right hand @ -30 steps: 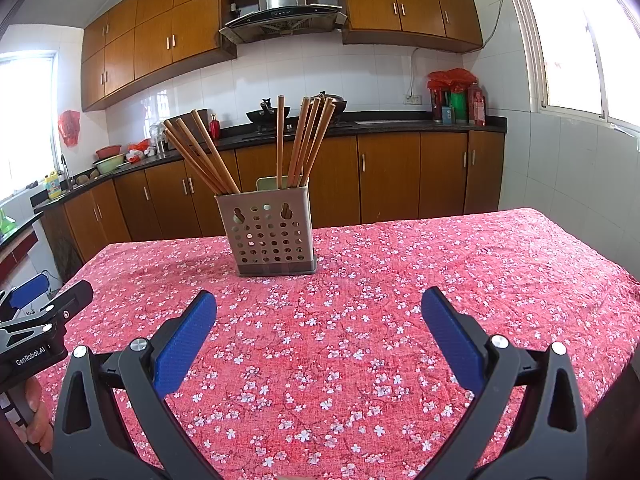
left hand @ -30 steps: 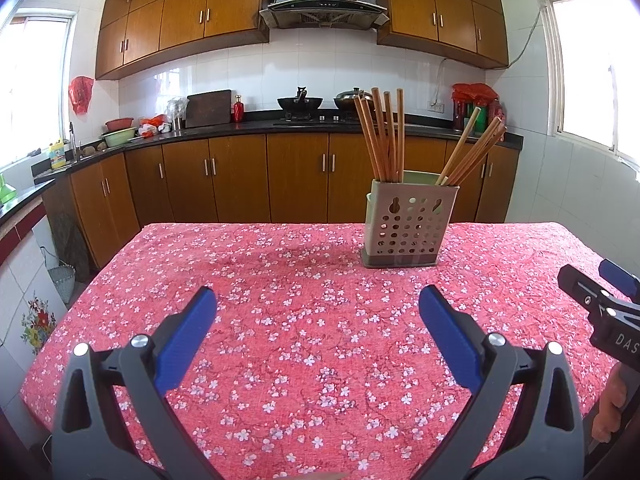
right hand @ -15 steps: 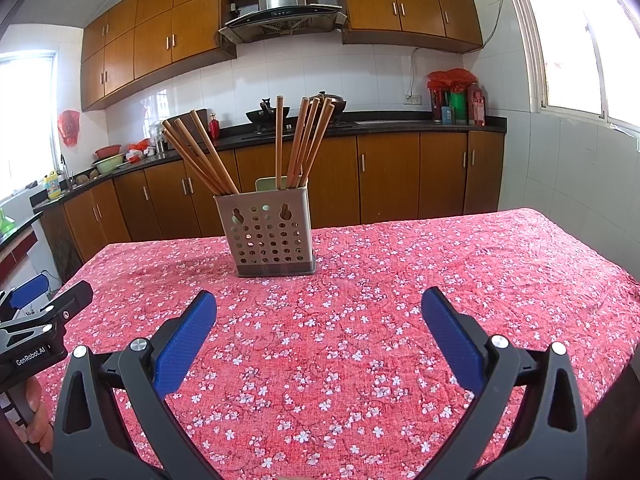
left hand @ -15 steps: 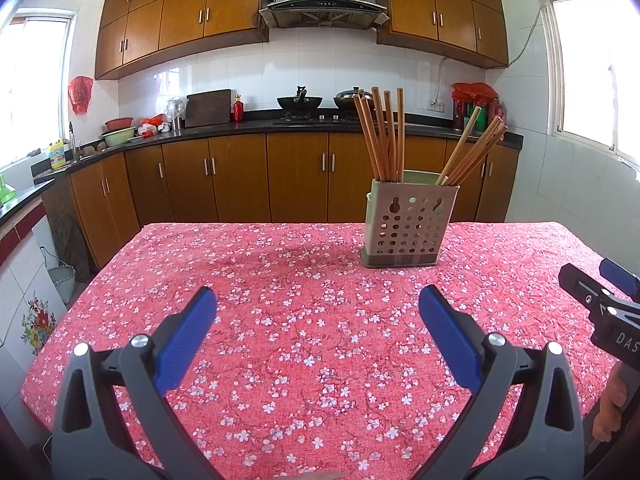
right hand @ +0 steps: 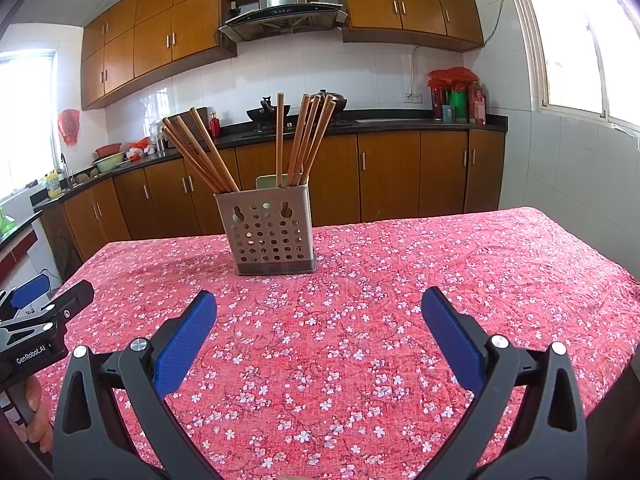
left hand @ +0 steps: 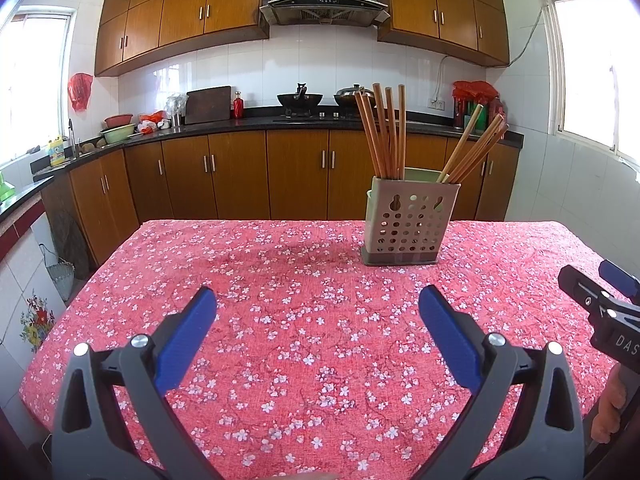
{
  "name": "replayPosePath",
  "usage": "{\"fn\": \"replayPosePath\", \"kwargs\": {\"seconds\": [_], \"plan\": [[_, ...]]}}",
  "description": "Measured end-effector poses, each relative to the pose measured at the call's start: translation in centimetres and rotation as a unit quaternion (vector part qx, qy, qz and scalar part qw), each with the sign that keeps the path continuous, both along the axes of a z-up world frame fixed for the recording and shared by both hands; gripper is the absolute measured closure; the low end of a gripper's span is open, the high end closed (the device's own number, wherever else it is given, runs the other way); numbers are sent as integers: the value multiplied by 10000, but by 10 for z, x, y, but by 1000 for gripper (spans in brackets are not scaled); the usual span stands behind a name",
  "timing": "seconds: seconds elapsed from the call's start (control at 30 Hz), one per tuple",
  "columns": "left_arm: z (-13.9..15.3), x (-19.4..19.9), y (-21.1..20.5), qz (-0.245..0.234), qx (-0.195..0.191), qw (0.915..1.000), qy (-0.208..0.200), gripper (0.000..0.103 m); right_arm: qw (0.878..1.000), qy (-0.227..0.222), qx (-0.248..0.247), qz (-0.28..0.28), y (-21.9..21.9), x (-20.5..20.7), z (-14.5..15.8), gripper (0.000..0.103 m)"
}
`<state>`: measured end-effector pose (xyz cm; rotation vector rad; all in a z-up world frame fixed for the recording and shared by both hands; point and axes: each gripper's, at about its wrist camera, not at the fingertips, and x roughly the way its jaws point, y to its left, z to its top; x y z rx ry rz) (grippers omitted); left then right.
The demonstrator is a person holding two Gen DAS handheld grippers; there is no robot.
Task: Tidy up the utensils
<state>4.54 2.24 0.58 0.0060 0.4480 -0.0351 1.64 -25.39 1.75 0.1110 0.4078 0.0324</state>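
Note:
A beige perforated utensil holder [left hand: 408,224] stands upright on the far middle of the table, also in the right wrist view [right hand: 272,232]. Several wooden chopsticks [left hand: 384,132] stand in it in two bunches, also in the right wrist view [right hand: 304,140]. My left gripper [left hand: 316,312] is open and empty above the table's near part, well short of the holder. My right gripper [right hand: 318,314] is open and empty, likewise short of the holder. Each gripper shows at the edge of the other's view, the right gripper [left hand: 600,296] and the left gripper [right hand: 40,304].
The table carries a red floral cloth [left hand: 304,320], with edges at left and right. Behind it run wooden kitchen cabinets [left hand: 240,176] and a dark counter with woks [left hand: 300,100]. A tiled wall with a window [right hand: 580,40] stands on the right.

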Motion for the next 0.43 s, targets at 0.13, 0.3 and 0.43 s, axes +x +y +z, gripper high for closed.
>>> {"fn": "replayPosePath", "kwargs": {"seconds": [0.13, 0.3, 0.43], "plan": [[0, -1, -1, 49, 37, 10000, -36, 4, 10000, 5, 0, 4, 1, 1, 0, 2], [1, 0, 1, 55, 17, 10000, 2, 4, 10000, -1, 6, 1, 0, 1, -1, 2], [1, 1, 0, 68, -5, 10000, 5, 4, 10000, 1, 7, 1, 0, 1, -1, 2]]}}
